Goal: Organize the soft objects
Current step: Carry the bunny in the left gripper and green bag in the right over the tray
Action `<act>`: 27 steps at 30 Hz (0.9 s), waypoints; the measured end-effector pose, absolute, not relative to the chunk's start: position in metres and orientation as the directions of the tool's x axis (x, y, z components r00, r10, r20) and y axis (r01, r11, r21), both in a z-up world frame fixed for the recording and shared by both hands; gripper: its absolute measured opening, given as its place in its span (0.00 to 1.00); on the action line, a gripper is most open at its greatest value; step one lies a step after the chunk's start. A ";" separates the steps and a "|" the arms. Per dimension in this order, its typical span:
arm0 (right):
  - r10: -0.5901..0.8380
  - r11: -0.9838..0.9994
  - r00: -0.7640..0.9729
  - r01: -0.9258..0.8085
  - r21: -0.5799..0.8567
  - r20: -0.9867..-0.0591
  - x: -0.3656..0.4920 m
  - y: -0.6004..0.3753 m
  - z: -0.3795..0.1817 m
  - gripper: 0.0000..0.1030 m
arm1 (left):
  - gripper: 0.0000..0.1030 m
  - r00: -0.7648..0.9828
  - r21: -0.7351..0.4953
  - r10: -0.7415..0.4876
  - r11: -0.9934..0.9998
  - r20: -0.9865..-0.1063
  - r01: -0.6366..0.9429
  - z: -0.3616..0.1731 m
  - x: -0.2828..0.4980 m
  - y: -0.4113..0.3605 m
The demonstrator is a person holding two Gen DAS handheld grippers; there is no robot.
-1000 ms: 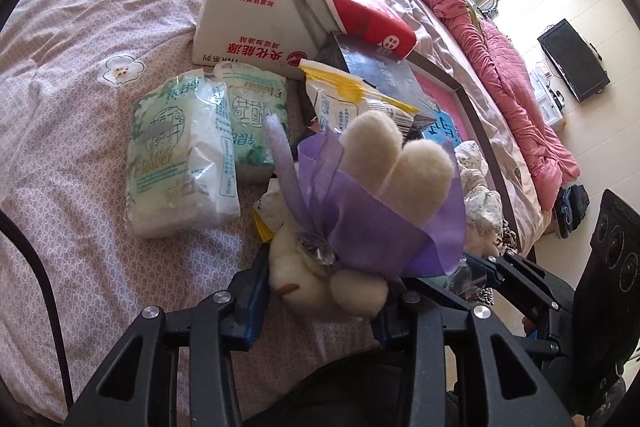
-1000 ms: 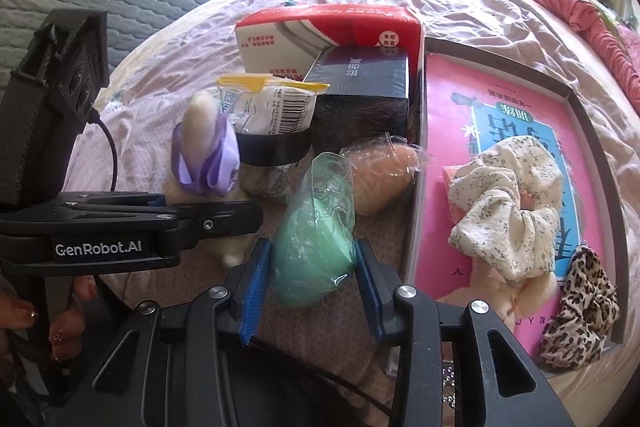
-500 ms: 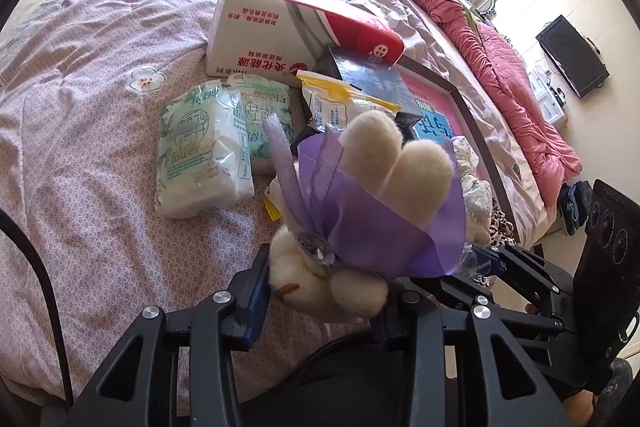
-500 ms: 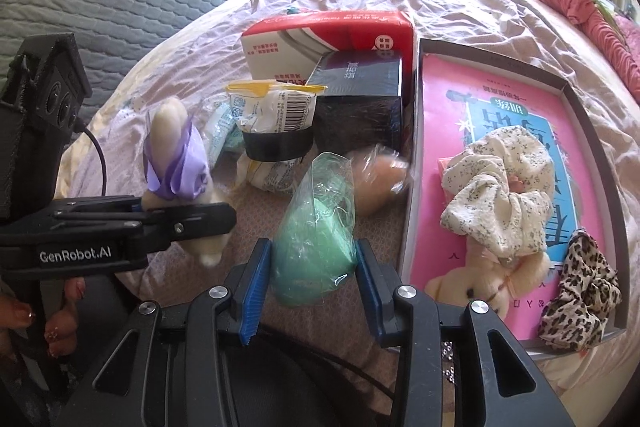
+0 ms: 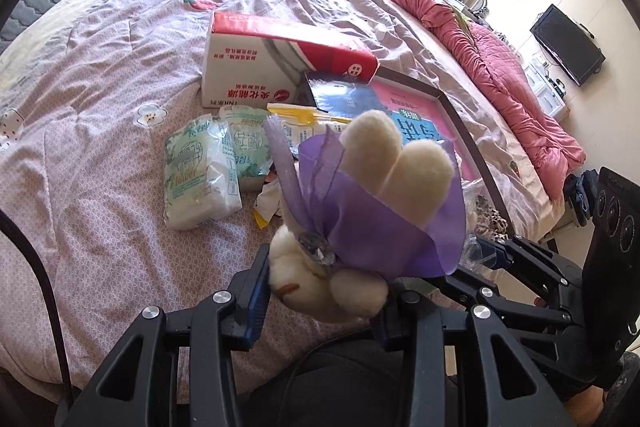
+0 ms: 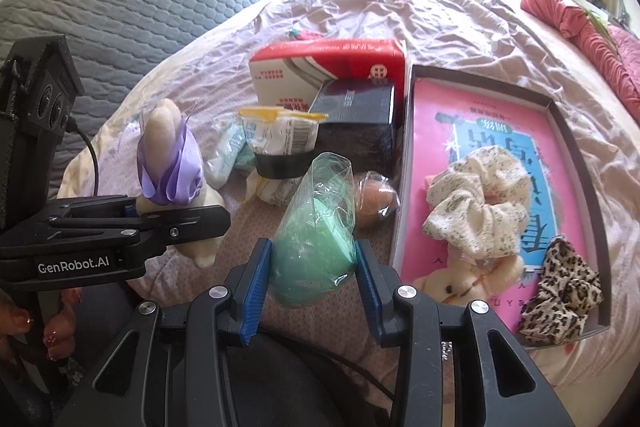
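- Up close, the left gripper [image 5: 324, 301] is clamped partway on a plush rabbit [image 5: 352, 247] at its round body, ears and purple ribbon pointing away; it hangs clear above the bedspread [image 5: 100, 155].
- Rabbit judged light and squashy; a body grip sinks in and holds well, while ribbon or ears would likely slip or tear.
- The right gripper [image 6: 314, 277] is closed partway on a green sponge in a clear wrapper [image 6: 314, 243], blue pads pressing both flanks, held off the bed.
- Sponge judged very light and springy; the film looks slick, so the wide lower part is the safer hold, not the loose twisted top.
- Beyond, a wrapped orange sponge [image 6: 376, 197] lies just beside the tray [image 6: 600, 235].
- In the tray: a floral scrunchie [image 6: 476, 203], a leopard scrunchie [image 6: 560, 291], a small plush bear [image 6: 460, 283].
- Farther back, tissue packs [image 5: 200, 175] and a red-and-white box [image 5: 276, 67].
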State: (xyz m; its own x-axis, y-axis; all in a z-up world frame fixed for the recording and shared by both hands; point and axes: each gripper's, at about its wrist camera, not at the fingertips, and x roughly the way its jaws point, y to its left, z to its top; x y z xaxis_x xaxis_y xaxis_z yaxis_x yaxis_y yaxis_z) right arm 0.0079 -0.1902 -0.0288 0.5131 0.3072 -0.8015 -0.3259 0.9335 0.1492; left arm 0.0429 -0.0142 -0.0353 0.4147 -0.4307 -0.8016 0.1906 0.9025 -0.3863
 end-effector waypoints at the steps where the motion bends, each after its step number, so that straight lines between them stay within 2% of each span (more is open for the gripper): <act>1: 0.303 0.935 0.520 -0.324 0.144 -0.798 0.007 -0.190 -0.027 0.42 | 0.40 0.418 -0.383 -0.428 0.904 -0.801 0.190 -0.034 0.041 -0.014; 13: 0.273 0.942 0.604 -0.324 0.081 -0.749 -0.007 -0.191 0.002 0.42 | 0.40 0.450 -0.329 -0.386 0.923 -0.806 0.202 -0.011 0.030 -0.021; 27: 0.256 0.955 0.672 -0.288 0.072 -0.695 -0.020 -0.208 0.024 0.42 | 0.40 0.490 -0.238 -0.333 0.939 -0.805 0.247 0.017 0.016 -0.046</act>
State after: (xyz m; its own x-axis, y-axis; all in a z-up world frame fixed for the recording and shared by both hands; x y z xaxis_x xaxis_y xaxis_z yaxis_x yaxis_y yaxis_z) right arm -0.0199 -0.2078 0.0238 0.6720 0.2558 -0.6950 -0.2884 0.9548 0.0725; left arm 0.0162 -0.0458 0.0168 0.4903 -0.3332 -0.8053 0.2474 0.9392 -0.2380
